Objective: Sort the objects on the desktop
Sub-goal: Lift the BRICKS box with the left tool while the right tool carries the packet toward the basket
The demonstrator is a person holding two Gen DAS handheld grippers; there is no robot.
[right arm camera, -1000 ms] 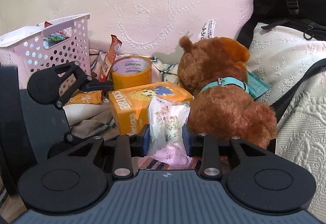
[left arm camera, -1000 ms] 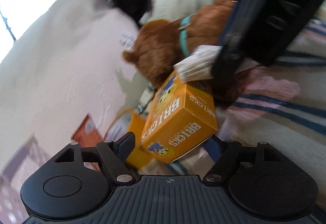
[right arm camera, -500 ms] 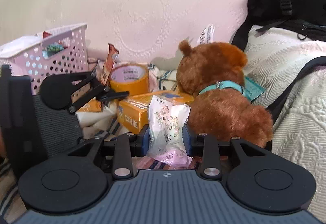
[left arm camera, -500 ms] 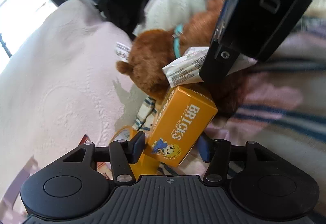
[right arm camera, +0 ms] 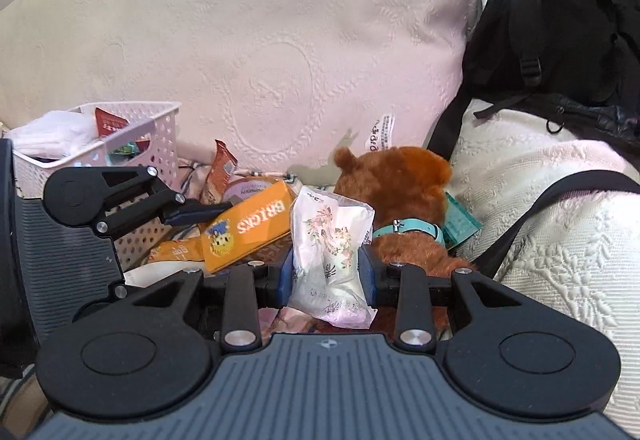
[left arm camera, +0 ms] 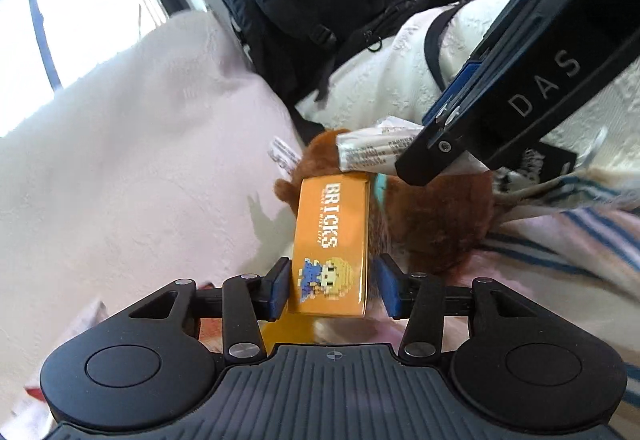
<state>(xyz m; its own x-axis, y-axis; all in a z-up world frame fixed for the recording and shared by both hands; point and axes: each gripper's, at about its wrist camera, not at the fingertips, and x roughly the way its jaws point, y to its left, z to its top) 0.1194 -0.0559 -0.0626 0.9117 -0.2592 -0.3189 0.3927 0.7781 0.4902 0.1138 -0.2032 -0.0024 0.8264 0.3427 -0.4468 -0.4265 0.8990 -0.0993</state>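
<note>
Both held items lifted | teddy bear (right arm camera: 404, 208) behind | basket (right arm camera: 132, 128) left

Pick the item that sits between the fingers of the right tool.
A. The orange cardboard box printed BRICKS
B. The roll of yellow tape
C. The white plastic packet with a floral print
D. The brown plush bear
C: in the right wrist view the white plastic packet with a floral print stands clamped between the blue pads of the right tool, while the orange cardboard box printed BRICKS sits between the left tool's fingers.
</note>
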